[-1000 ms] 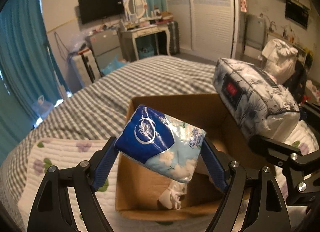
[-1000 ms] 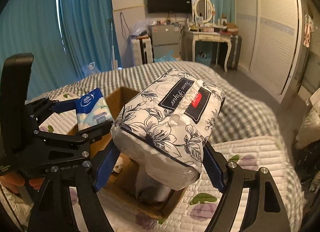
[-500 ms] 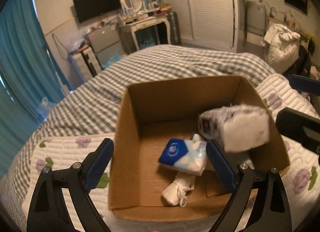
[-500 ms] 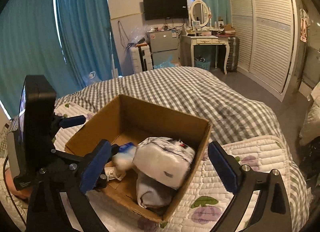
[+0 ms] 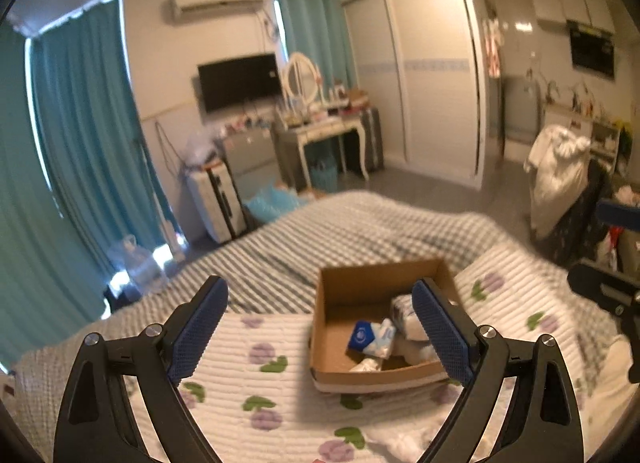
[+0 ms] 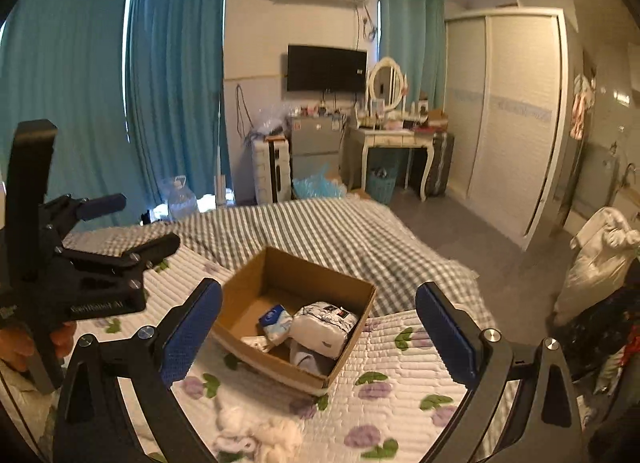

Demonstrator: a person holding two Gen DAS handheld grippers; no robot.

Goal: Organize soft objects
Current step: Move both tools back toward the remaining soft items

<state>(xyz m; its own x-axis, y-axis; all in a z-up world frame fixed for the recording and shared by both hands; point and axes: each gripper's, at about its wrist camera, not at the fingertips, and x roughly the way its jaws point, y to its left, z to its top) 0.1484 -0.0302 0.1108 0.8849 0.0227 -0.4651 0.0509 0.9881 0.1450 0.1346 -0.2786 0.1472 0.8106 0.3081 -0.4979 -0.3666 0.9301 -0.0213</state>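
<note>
The box (image 6: 294, 317) is an open brown carton standing on the flowered quilt (image 6: 400, 375) on the bed. Inside it lie the soft things: a blue tissue pack (image 6: 275, 321) with a round white logo whose lettering is too small to read, and beside it a larger floral pack (image 6: 324, 327) in black and white, bearing a dark label and a small red patch, neither legible. A white sock-like piece (image 6: 256, 341) lies at the box's near wall, and another pale bundle (image 6: 306, 359) sits under the floral pack. From the left wrist view the same box (image 5: 332, 343) shows the tissue pack (image 5: 370, 337) in the middle, with the floral pack (image 5: 404, 317) partly hidden behind a blue finger pad.

Outside the box, on the quilt nearer the camera, lies a white fluffy heap (image 6: 256, 437).

The right gripper (image 6: 318, 331) is held above and short of the box, tilted down toward it, its jaws spread wide and holding nothing. The left gripper (image 5: 320, 333) is likewise raised back from the box, jaws wide apart and empty; the box shows between its fingers. In the right wrist view the left gripper (image 6: 132, 229) appears left of the box, gripped by a hand (image 6: 24, 343); white writing on its black body is too blurred to make out.

Beyond the box the checked blanket (image 6: 320, 231) covers the bed's far end. Behind that stand a dressing table (image 6: 394, 139), a wall TV (image 6: 326, 68) and teal curtains (image 6: 120, 103).
</note>
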